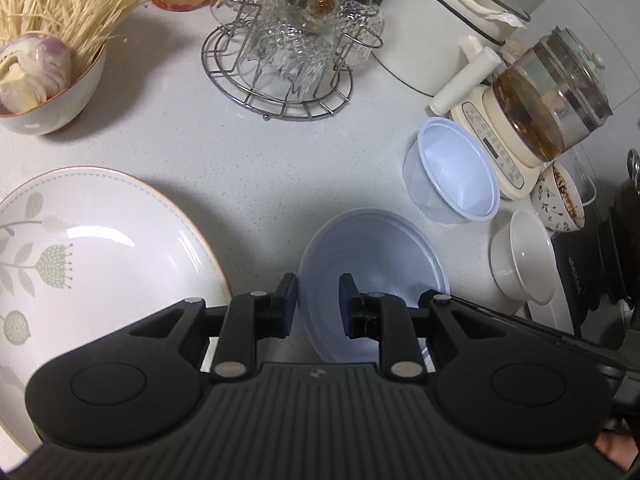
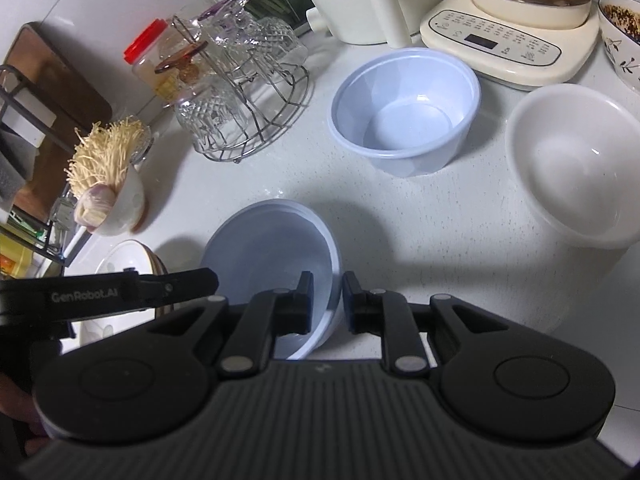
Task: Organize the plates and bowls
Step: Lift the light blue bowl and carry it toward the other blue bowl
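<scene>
A pale blue bowl (image 1: 372, 248) (image 2: 272, 248) sits tilted low over the white counter (image 1: 224, 152), between both grippers. My left gripper (image 1: 318, 300) straddles its left rim, one finger inside the bowl. The jaws stand apart and do not press on the rim. My right gripper (image 2: 328, 304) is shut on the bowl's right rim, one finger inside and one outside the wall. A large leaf-patterned plate (image 1: 100, 240) (image 2: 124, 256) lies just left of the bowl. A clear plastic bowl (image 1: 456, 172) (image 2: 404, 112) and a white bowl (image 1: 520, 256) (image 2: 576, 164) stand further right.
A wire rack of upturned glasses (image 1: 280, 52) (image 2: 240, 100) stands at the back. A bowl of enoki mushrooms and onion (image 1: 48, 80) (image 2: 108, 200) is at the left. A cream kettle base (image 1: 496, 144) (image 2: 504, 40) and a small patterned bowl (image 1: 560, 200) (image 2: 616, 40) crowd the right.
</scene>
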Tool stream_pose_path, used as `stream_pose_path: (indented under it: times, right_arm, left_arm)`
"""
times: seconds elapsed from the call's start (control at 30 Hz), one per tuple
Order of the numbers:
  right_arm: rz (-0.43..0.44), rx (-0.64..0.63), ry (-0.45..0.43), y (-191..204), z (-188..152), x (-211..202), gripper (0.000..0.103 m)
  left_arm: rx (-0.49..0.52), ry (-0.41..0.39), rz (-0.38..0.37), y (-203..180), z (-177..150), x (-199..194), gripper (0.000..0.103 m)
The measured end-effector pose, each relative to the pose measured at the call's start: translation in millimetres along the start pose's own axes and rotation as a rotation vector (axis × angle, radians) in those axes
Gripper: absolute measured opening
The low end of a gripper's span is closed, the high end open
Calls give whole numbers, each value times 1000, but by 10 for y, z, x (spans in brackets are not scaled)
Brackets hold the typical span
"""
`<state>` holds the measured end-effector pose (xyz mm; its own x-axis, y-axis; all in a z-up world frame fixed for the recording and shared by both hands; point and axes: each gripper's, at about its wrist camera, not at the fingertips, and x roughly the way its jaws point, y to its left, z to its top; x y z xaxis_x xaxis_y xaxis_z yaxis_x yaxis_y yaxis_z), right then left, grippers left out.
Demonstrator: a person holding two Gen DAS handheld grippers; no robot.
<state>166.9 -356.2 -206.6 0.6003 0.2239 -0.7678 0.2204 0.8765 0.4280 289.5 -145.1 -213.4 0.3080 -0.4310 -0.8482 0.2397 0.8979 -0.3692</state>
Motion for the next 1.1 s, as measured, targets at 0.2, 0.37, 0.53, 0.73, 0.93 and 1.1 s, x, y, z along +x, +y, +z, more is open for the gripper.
stream_pose_path:
  times: [0.2,0.37,0.53,0.73,0.93,1.1]
  right_arm:
    - [-24,-17,-29,57,17,-100,45]
    - [-36,-42,-88,129,38,-316,54]
    - [-60,-64,-154,255,104,-595,54]
    - [-74,-87,-235,423,142,-953,54]
    - [-94,-94,-294,528,81,-1216,54]
    - [-115,-88,-315,553,1,-1309,54]
  left_arm:
    - [-14,-24,12,17,6,-135,45]
    - [-9,-48,1,-35,52,-369,45]
    - [29,-100,-17,-161,91,-700,45]
    - [81,-130,-33,-297,140,-1011,45]
    - [148,-160,-53,-442,152,-1200,45]
    - [210,-171,-59,-557,98,-1246,45]
